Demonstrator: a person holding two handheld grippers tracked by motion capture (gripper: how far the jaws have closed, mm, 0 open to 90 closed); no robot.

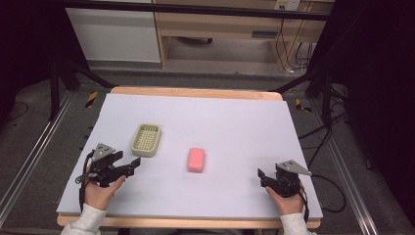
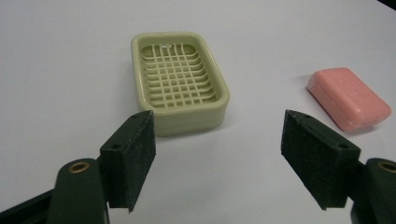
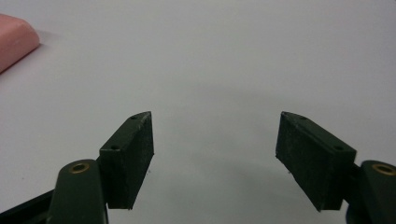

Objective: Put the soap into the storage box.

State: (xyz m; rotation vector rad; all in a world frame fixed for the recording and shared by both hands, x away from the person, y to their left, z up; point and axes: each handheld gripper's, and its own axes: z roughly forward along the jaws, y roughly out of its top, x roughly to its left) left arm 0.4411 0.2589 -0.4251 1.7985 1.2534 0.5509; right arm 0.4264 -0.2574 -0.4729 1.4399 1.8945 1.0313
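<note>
High view: fixed above the person's edge of the table (image 1: 205, 105), looking forward and down; far enough to take in the whole tabletop and the floor beyond.
Left gripper view: low and close over the table, looking along its jaws toward the soap dish (image 2: 180, 79) and pink soap bar (image 2: 349, 97).
Right gripper view: low, close, facing bare tabletop; the soap bar's corner (image 3: 14, 44) sits at the left edge.
Shared: all three views show the soap bar (image 1: 196, 159); the high view and left gripper view share the soap dish (image 1: 146, 139).

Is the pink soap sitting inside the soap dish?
No, the pink soap bar lies on the bare table, apart from the pale green soap dish, whose grid is empty.
</note>
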